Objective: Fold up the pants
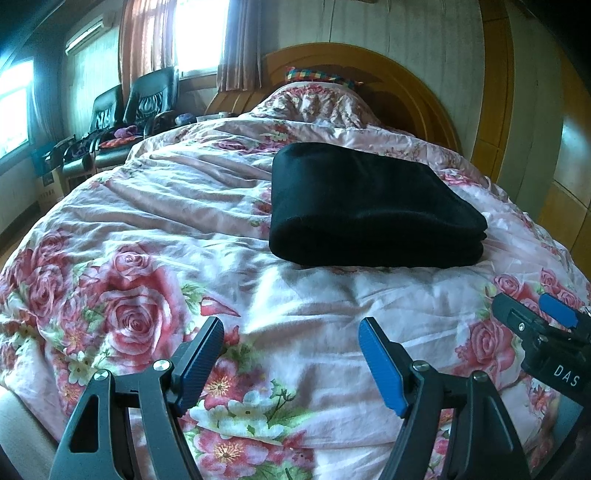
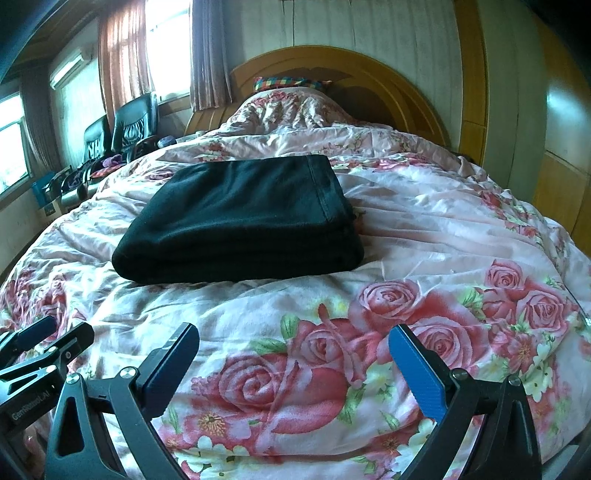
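The black pants (image 1: 369, 206) lie folded in a thick rectangular stack on the pink rose-print quilt (image 1: 184, 229). They also show in the right wrist view (image 2: 243, 218). My left gripper (image 1: 291, 328) is open and empty, hovering over the quilt near the bed's foot, well short of the stack. My right gripper (image 2: 293, 334) is open and empty, also short of the stack and to its right. The right gripper shows at the right edge of the left wrist view (image 1: 535, 314). The left gripper shows at the left edge of the right wrist view (image 2: 51, 332).
A wooden arched headboard (image 1: 424, 96) stands behind a quilt-covered pillow mound (image 1: 314, 107). Black armchairs (image 1: 122, 118) with clutter line the left wall under curtained windows (image 1: 199, 33). Wooden wardrobe panels (image 2: 561, 147) stand on the right.
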